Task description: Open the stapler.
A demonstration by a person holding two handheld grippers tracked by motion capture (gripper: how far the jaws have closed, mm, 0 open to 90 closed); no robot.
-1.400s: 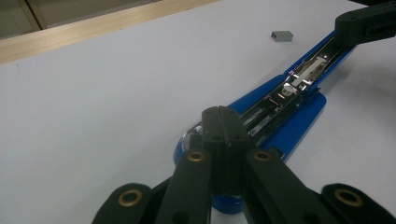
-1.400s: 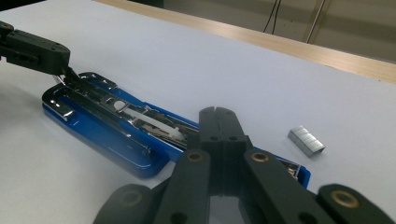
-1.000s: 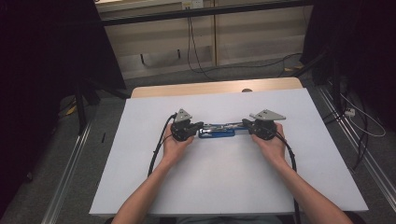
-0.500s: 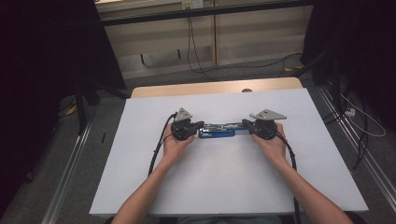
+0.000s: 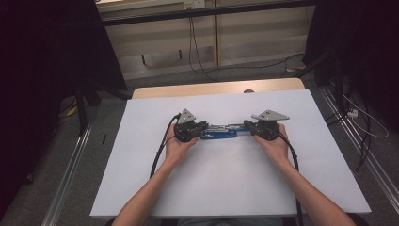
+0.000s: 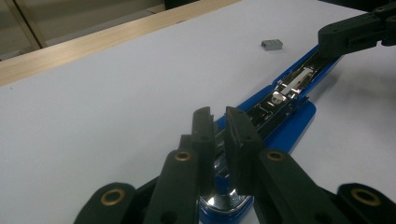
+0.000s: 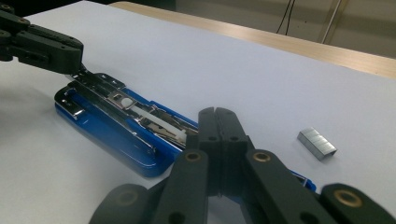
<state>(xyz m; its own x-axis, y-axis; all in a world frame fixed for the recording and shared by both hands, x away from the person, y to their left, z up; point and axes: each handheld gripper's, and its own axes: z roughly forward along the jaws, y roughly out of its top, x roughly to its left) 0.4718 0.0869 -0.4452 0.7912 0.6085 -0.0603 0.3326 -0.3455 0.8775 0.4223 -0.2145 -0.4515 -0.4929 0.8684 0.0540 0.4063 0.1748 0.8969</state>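
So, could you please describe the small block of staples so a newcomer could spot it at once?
On the white table, find the blue stapler lying opened between the two grippers. Just beside it lies the staple block, loose, tiny, grey and metallic.

Bright table, dark room around it

Overhead light falls evenly on the white table (image 5: 226, 188), while both sides of the high view sink into near-black. Near the left claw (image 6: 219, 126), chrome on the stapler (image 6: 280, 116) catches a small glare; the close black links are soft, and shadows under them stay faint.
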